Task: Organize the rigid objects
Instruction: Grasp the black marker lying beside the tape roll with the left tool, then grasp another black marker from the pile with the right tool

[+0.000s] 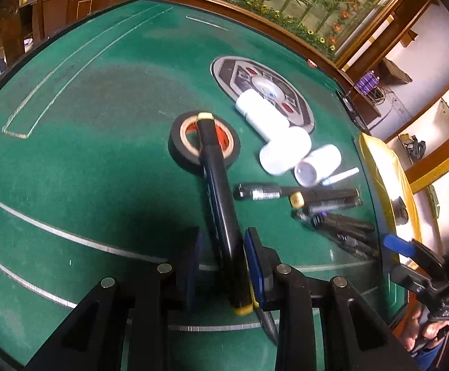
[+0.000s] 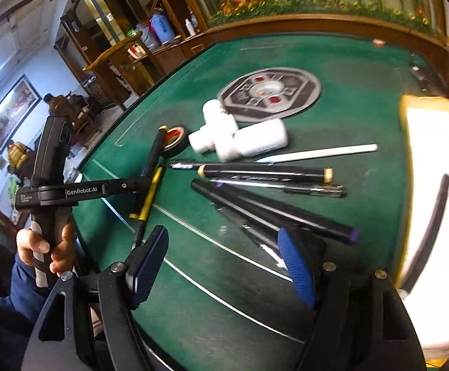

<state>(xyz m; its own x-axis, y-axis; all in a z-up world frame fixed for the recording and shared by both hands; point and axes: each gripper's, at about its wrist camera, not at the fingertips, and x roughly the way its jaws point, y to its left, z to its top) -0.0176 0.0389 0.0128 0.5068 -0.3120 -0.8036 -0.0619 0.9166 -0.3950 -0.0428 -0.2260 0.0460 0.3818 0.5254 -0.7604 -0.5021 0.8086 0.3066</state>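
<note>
We see the green table (image 1: 70, 154) bare on its left half; its right edge is crowded by a yellow tray (image 1: 376, 167). The left gripper (image 1: 221, 266) clamps a black marker (image 1: 218, 204) whose far end rests on the tape roll (image 1: 204, 142) near the table's centre. The right gripper (image 2: 224, 262), jaws well apart and empty, hovers over the pens (image 2: 274, 210) by the near edge. Three white bottles (image 2: 243, 139) lie by the centre disc (image 2: 271, 92). Only the right view shows the hand (image 2: 46, 247) on the left gripper's handle and the white stick (image 2: 320, 153) in full.
</note>
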